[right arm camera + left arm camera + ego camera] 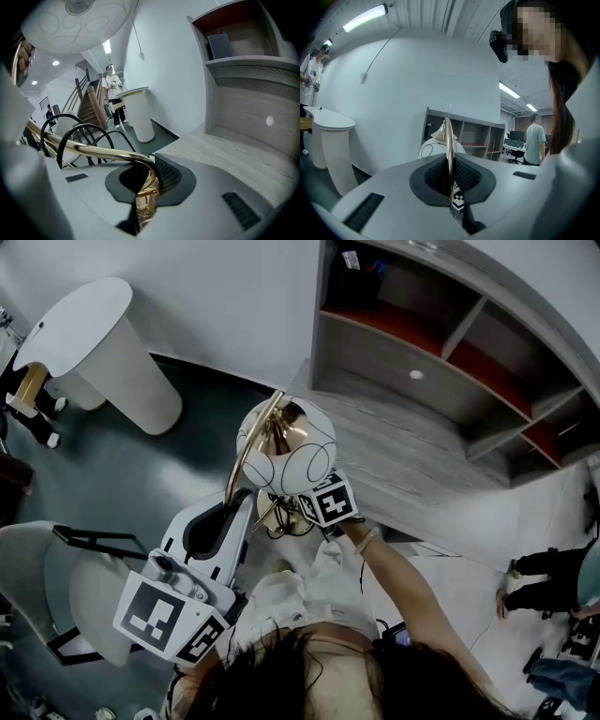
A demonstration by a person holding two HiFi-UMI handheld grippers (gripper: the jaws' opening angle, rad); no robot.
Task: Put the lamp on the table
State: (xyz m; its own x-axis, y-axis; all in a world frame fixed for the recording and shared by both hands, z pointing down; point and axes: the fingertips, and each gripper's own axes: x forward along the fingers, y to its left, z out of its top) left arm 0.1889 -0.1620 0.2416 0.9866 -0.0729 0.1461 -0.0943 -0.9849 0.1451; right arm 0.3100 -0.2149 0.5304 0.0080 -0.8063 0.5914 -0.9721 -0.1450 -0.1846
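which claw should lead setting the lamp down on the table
Right, likely: the right claw, shut on the lamp low down, is beside the table edge; the left claw grips the gold stem farther back.

A white wall backed a grey shelf unit with red-lined compartments above a pale wood-grain surface. A white pedestal stand stood on the dark floor, and a strip light glowed overhead.

The pale grey wood-grain bench (the low ledge of a grey shelf unit) stretches just ahead of the right hand-held gripper.
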